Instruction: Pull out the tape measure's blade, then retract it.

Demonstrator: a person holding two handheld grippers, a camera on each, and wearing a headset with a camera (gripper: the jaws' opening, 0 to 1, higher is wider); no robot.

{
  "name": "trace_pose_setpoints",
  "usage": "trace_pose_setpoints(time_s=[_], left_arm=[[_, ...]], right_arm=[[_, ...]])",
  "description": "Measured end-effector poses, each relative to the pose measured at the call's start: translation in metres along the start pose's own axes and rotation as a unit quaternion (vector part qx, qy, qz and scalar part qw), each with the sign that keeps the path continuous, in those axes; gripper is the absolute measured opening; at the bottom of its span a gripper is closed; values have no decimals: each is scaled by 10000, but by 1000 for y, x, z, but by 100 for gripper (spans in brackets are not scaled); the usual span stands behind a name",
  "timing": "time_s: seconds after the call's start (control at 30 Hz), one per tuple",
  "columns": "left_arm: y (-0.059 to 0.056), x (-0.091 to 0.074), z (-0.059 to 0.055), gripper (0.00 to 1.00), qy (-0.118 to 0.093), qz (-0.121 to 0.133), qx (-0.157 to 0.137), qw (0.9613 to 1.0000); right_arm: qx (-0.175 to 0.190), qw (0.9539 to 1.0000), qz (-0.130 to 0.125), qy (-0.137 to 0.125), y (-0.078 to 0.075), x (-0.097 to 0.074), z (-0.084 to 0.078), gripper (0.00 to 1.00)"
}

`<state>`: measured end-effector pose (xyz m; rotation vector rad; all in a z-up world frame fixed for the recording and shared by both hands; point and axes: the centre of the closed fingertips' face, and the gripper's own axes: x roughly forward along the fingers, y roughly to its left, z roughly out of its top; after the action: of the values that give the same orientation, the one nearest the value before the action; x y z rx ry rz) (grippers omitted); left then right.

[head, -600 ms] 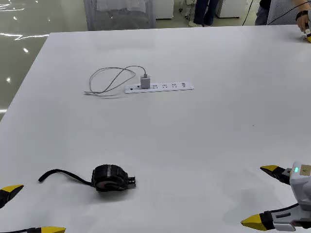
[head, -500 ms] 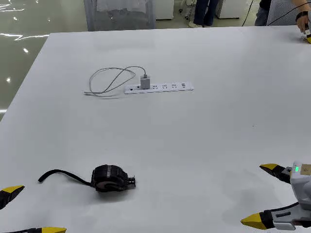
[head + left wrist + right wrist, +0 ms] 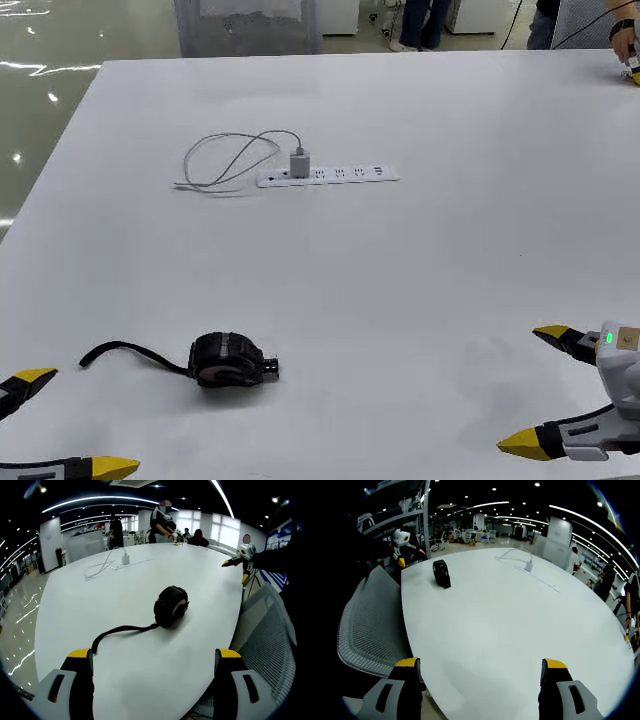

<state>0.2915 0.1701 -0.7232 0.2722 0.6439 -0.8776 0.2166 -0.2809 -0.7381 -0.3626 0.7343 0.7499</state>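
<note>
A black tape measure (image 3: pixel 228 361) lies on the white table (image 3: pixel 400 260) near its front left, its black wrist strap (image 3: pixel 128 352) trailing to the left. The left gripper view has the tape measure (image 3: pixel 171 605) ahead of my open left gripper (image 3: pixel 154 661), a short way off. My left gripper (image 3: pixel 62 422) sits at the bottom left of the head view, jaws spread with nothing between them. At the bottom right my right gripper (image 3: pixel 538 391) is open too, far from the tape measure (image 3: pixel 441 573).
A white power strip (image 3: pixel 328 177) with a plugged-in charger (image 3: pixel 299 163) and a looped white cable (image 3: pixel 227 160) lies mid-table at the back. A grey mesh chair (image 3: pixel 367 625) stands at the near table edge. People stand beyond the far edge.
Both grippers have shifted slightly; the left has come a little further into view. The tape measure has not moved.
</note>
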Motion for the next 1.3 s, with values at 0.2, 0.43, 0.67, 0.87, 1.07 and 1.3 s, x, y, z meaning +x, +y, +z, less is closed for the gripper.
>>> trace_pose_setpoints(time_s=[0.2,0.43,0.67,0.87,1.07,1.3], left_arm=[[6,1,-5,99,205,37,77,9998],[11,3,-1,99,372,-83,239,9990],[13,6,1,99,582,-279,425,9970],[10,10,17,99,590,-485,677,9948],[6,17,33,99,684,-710,1011,9900],[1,25,55,99,723,-924,1359,9838]], right_arm=[[64,9999,-11,115,-2,2,3,99],[51,9999,57,132,-1,6,10,99],[-20,9998,112,140,-3,8,21,99],[-191,9997,141,96,-9,8,37,99],[-325,9992,211,30,-14,11,48,99],[-457,9985,309,-54,-9,15,66,99]])
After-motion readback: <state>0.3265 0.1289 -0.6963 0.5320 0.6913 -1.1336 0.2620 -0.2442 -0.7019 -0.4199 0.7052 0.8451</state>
